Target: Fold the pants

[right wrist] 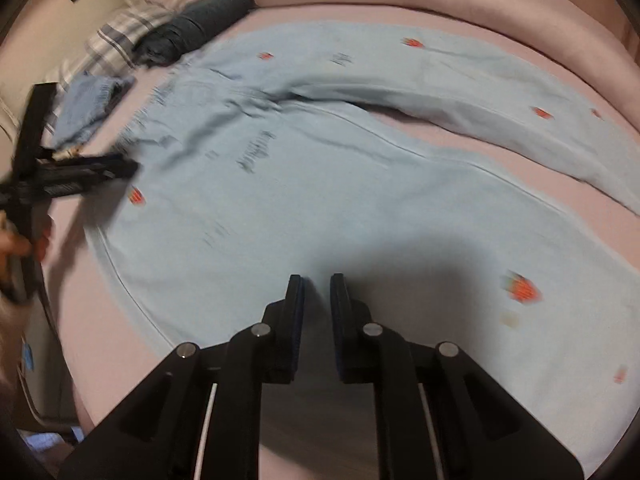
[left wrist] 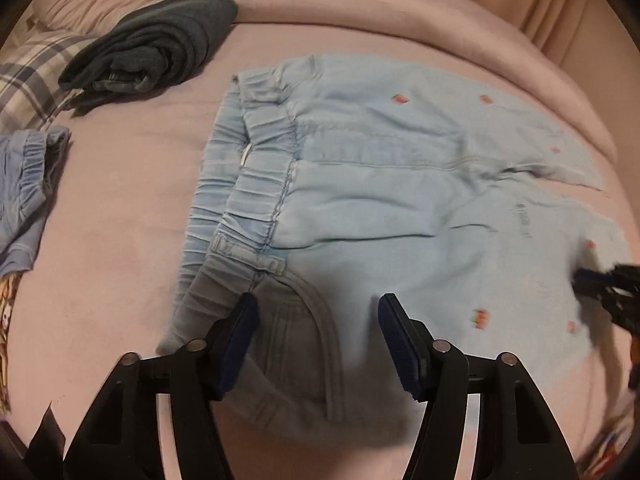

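Light blue pants with small red marks lie spread flat on the pink bed, waistband to the left in the left wrist view. My left gripper is open just above the near waist corner and pocket, holding nothing. In the right wrist view the pants spread with both legs running to the right. My right gripper hovers over the near leg with its jaws nearly closed and a narrow gap; nothing is between them. Each gripper shows in the other's view, the right and the left.
A folded dark grey garment lies at the back left beside a plaid pillow. Another blue garment sits at the left edge. A rolled pink blanket borders the far side of the bed sheet.
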{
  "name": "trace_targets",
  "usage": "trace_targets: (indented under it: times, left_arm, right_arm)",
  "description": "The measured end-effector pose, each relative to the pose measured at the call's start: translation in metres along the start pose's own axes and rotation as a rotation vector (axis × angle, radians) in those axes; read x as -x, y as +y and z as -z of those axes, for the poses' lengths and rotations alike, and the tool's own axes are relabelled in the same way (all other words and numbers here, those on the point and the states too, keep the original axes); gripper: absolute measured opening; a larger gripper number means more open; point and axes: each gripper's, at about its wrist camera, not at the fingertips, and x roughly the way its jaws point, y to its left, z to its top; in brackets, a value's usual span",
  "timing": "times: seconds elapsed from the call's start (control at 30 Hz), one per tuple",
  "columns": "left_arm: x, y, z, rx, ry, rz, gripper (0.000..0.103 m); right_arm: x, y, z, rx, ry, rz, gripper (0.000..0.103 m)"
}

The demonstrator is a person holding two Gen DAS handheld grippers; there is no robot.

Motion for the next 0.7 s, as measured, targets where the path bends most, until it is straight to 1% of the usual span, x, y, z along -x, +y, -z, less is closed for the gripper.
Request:
trace_targets:
  times: [0.03,0.07,0.1,0.13,0.17,0.23,0.27,0.3,0.37,0.43,0.47,0.5,0.57,0.63,0.7]
  left_arm:
    - [0.007,0.001,-0.004,-0.010,-0.018,0.003,0.069]
    - [0.017,0.004,-0.012,-0.019,-0.056,-0.002,0.079]
    - [0.023,0.006,-0.019,-0.018,-0.088,0.002,0.089]
    - [0.028,0.008,-0.029,-0.013,-0.129,0.013,0.093]
    - [0.031,0.014,-0.039,-0.007,-0.168,0.012,0.095]
    - [0.025,0.022,-0.061,0.002,-0.185,-0.023,0.095]
    - [0.019,0.026,-0.073,0.010,-0.178,-0.038,0.095]
    - [0.012,0.030,-0.084,0.019,-0.169,-0.035,0.095]
    - [-0.002,0.041,-0.105,0.027,-0.152,-0.015,0.095]
    - [-0.009,0.042,-0.119,0.011,-0.141,-0.024,0.095]
    - [-0.014,0.040,-0.130,-0.030,-0.139,-0.025,0.095]
    - [-0.019,0.038,-0.139,-0.065,-0.132,-0.034,0.095]
    - [-0.031,0.038,-0.154,-0.112,-0.088,-0.036,0.095]
    - [-0.049,0.044,-0.169,-0.150,-0.033,-0.056,0.095]
    - [-0.063,0.053,-0.175,-0.147,0.005,-0.067,0.095]
  right_arm:
    - [0.007,-0.008,0.000,0.003,0.024,0.012,0.016]
    - [0.011,-0.012,-0.003,0.011,0.029,0.015,0.029]
    - [0.016,-0.017,-0.007,0.019,0.020,0.015,0.039]
    - [0.022,-0.021,-0.012,0.024,-0.005,0.020,0.061]
    - [0.029,-0.025,-0.023,0.021,-0.049,0.014,0.069]
    - [0.035,-0.029,-0.038,0.012,-0.128,-0.022,0.067]
    - [0.034,-0.033,-0.052,-0.001,-0.157,-0.041,0.067]
    - [0.031,-0.035,-0.065,-0.009,-0.178,-0.056,0.067]
    - [0.022,-0.036,-0.084,-0.003,-0.198,-0.079,0.067]
    - [0.008,-0.031,-0.109,0.027,-0.187,-0.087,0.065]
    - [0.001,-0.029,-0.122,0.064,-0.183,-0.067,0.065]
    - [-0.007,-0.029,-0.138,0.100,-0.187,-0.027,0.065]
    - [-0.012,-0.029,-0.157,0.156,-0.187,0.010,0.065]
    - [-0.018,-0.038,-0.175,0.209,-0.183,0.048,0.066]
    - [-0.027,-0.046,-0.195,0.281,-0.164,0.058,0.066]
